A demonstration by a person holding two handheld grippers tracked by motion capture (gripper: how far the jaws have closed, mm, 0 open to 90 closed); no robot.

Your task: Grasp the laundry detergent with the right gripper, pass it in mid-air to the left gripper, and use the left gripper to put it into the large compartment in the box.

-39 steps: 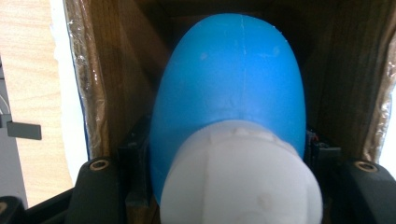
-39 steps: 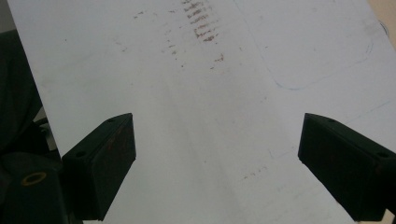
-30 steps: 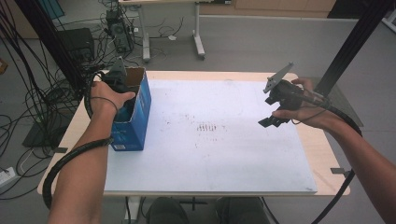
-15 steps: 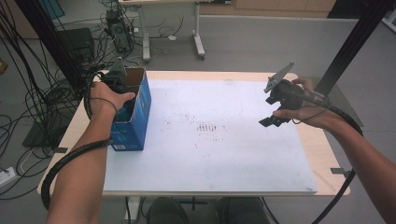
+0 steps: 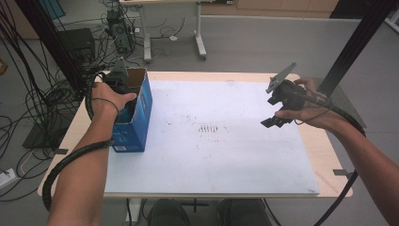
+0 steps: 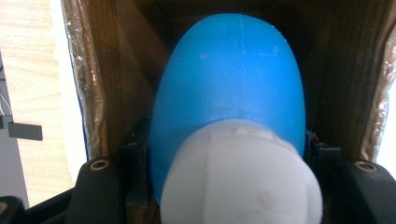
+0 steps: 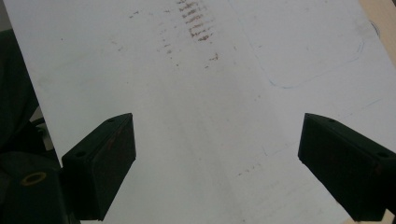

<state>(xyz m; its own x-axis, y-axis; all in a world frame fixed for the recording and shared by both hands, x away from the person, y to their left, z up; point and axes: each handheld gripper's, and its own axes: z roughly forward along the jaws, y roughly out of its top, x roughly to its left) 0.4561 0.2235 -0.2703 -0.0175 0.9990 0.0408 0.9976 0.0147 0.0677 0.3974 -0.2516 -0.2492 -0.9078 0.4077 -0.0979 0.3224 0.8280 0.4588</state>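
Since the earlier frames the left gripper (image 5: 118, 82) has lifted a little out of the blue cardboard box (image 5: 136, 117); the right gripper (image 5: 277, 115) hangs where it did, above the right side of the table.

In the left gripper view the jaws pinch a blue bottle with a white cap (image 6: 231, 116), cap toward the camera, its body down between the brown inner walls of the box (image 6: 112, 60). The box stands upright on the left edge of the white sheet (image 5: 211, 150), its open top up, the left hand (image 5: 109, 100) over it.

The right gripper (image 7: 215, 163) has its jaws spread wide with nothing between them, over bare white sheet (image 7: 196, 93) marked with brownish smudges (image 7: 194, 21) and a faint blue pen outline (image 7: 317, 70).

The sheet covers most of a light wooden table (image 5: 324, 150), whose edge shows at the right and left. Beyond it lies grey floor (image 5: 254, 42), a tangle of black cables (image 5: 33, 94) at the left, the legs of another table (image 5: 200, 44) behind, and a black post (image 5: 353, 42) at the right.
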